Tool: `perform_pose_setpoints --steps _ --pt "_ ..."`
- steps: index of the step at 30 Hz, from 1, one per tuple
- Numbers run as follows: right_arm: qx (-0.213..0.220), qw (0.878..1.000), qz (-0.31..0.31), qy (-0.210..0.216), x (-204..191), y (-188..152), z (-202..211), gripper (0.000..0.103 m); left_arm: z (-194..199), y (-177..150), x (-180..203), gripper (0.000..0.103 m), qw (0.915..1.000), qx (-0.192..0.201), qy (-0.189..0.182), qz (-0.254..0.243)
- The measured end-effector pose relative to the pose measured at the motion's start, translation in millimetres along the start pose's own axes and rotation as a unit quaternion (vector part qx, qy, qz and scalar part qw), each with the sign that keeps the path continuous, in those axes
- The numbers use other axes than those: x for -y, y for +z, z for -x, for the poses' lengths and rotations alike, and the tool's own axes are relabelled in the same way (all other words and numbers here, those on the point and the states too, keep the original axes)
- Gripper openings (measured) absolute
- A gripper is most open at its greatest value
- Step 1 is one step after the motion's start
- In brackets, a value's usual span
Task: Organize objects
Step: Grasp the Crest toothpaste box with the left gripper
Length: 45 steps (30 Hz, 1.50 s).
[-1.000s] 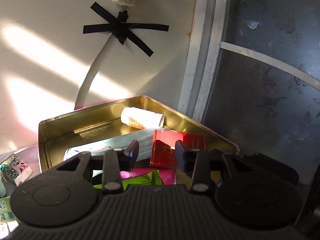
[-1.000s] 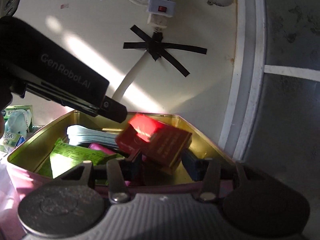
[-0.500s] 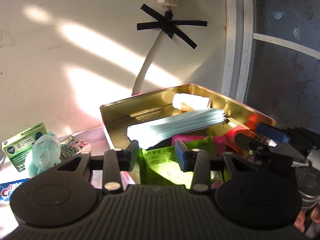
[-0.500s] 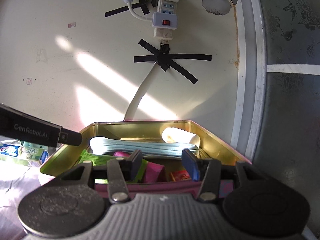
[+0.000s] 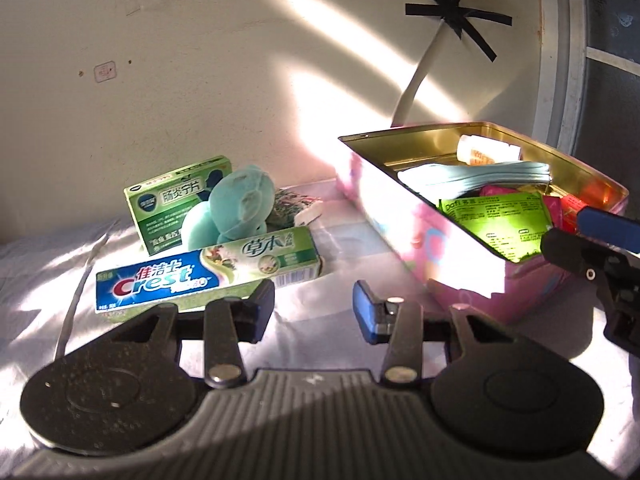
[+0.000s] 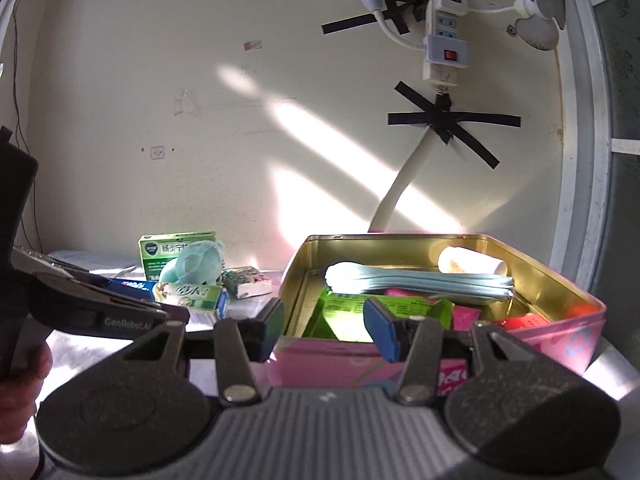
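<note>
A pink tin box [image 5: 404, 216] with a gold inside stands on the right and holds a white bottle [image 5: 486, 150], a light-blue pouch [image 5: 472, 174], a green packet [image 5: 500, 216] and a red box [image 6: 524, 322]. Left of it lie a Crest toothpaste box [image 5: 208, 272], a teal plush toy [image 5: 232, 208], a green medicine box [image 5: 168, 200] and a small patterned pack [image 5: 296, 208]. My left gripper [image 5: 314, 306] is open and empty, just in front of the toothpaste box. My right gripper [image 6: 324, 328] is open and empty at the tin's near wall [image 6: 360, 364].
A cream wall stands close behind, with a power strip [image 6: 444, 40] and a cable taped to it [image 6: 444, 124]. A dark patterned panel [image 5: 612, 80] with a white frame rises on the right. The table is covered with a pale cloth [image 5: 36, 280].
The right gripper let go of the red box into the tin and drew back. The left gripper swung left, away from the tin, and now faces the toothpaste box and plush toy.
</note>
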State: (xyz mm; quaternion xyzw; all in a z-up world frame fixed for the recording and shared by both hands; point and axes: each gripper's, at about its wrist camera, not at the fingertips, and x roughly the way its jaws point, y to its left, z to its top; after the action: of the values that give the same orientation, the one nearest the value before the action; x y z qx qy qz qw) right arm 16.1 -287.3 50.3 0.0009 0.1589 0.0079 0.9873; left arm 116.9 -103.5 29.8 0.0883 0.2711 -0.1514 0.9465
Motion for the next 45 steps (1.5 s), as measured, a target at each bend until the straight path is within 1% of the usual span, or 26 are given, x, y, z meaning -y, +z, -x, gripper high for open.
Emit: perform_pose_setpoints --steps 7,11,13,16,18,19,20,21,22,25,26,27,29,33,35,36,37,38,40,41,43,45 --pt "-0.024 0.999 0.03 0.036 -43.6 -1.0 -10.1 0.046 -2.2 -17.5 -50.2 0.046 0.9987 -0.014 0.037 0.033" --pt "-0.042 0.997 0.041 0.058 -62.2 -1.0 -20.6 0.046 -3.9 -26.6 -77.3 0.046 0.997 -0.015 0.059 0.047" --pt "-0.056 0.995 0.041 0.074 -70.2 -0.4 -29.8 0.046 -7.2 -30.5 -99.2 0.047 0.9943 -0.015 0.079 0.07" --pt "-0.089 0.991 0.023 0.098 -80.8 3.7 -56.7 0.046 -10.4 -36.0 -134.0 0.047 0.9866 -0.016 0.089 0.136" --pt "-0.108 0.988 0.007 0.107 -86.5 7.9 -78.2 0.047 -10.9 -40.6 -156.7 0.048 0.9784 -0.013 0.082 0.189" --pt "-0.114 0.987 0.005 0.109 -89.3 9.9 -86.9 0.048 -11.0 -42.1 -167.5 0.049 0.973 -0.012 0.079 0.216" --pt "-0.12 0.986 0.008 0.113 -93.1 12.4 -98.3 0.053 -11.6 -41.8 -177.6 0.052 0.9674 -0.014 0.076 0.241" --pt "-0.124 0.986 0.013 0.113 -97.1 14.2 -107.8 0.057 -12.3 -41.0 -186.7 0.052 0.9631 -0.013 0.071 0.259" --pt "-0.129 0.985 0.015 0.11 -99.6 16.1 -116.7 0.057 -13.6 -38.3 -194.8 0.052 0.9604 -0.011 0.064 0.271" --pt "-0.137 0.984 0.02 0.109 -104.9 21.3 -140.6 0.057 -22.5 -23.3 -207.3 0.052 0.96 -0.008 0.066 0.272" --pt "-0.139 0.984 0.021 0.109 -106.0 22.7 -148.2 0.061 -25.2 -18.4 -210.5 0.055 0.9603 -0.004 0.064 0.271" --pt "-0.141 0.984 0.02 0.11 -106.3 23.5 -154.1 0.071 -28.1 -15.2 -213.2 0.061 0.9613 -0.002 0.06 0.269" --pt "-0.15 0.983 0.005 0.106 -103.1 23.3 -167.0 0.082 -38.2 -10.4 -214.3 0.067 0.9633 -0.015 0.055 0.262" --pt "-0.177 0.977 -0.033 0.115 -93.9 16.1 -186.1 0.083 -55.7 -17.7 -207.9 0.068 0.9666 -0.033 0.031 0.252" --pt "-0.181 0.973 -0.054 0.133 -89.7 11.6 -189.7 0.084 -57.5 -23.2 -203.8 0.067 0.967 -0.029 0.012 0.253" --pt "-0.185 0.97 -0.064 0.142 -88.3 10.0 -191.1 0.081 -57.1 -24.4 -201.7 0.057 0.9668 -0.028 -0.005 0.254" --pt "-0.187 0.969 -0.073 0.145 -89.3 9.8 -190.7 0.081 -57.0 -24.5 -198.1 0.047 0.9665 -0.03 -0.032 0.253" --pt "-0.185 0.97 -0.069 0.14 -91.5 10.1 -186.5 0.077 -55.0 -23.3 -192.2 0.043 0.9683 -0.035 -0.034 0.245" --pt "-0.185 0.972 -0.057 0.132 -95.7 11.7 -174.5 0.071 -45.5 -20.0 -178.4 0.043 0.9767 -0.041 -0.015 0.21" --pt "-0.188 0.971 -0.061 0.13 -95.0 11.4 -166.5 0.069 -39.3 -19.5 -173.5 0.043 0.9782 -0.046 -0.016 0.202" --pt "-0.196 0.969 -0.073 0.131 -89.6 8.9 -148.8 0.069 -24.2 -23.1 -165.7 0.043 0.9792 -0.053 -0.031 0.193" --pt "-0.209 0.964 -0.08 0.143 -80.0 2.2 -121.8 0.069 -7.0 -29.4 -156.0 0.043 0.9814 -0.057 -0.041 0.179"
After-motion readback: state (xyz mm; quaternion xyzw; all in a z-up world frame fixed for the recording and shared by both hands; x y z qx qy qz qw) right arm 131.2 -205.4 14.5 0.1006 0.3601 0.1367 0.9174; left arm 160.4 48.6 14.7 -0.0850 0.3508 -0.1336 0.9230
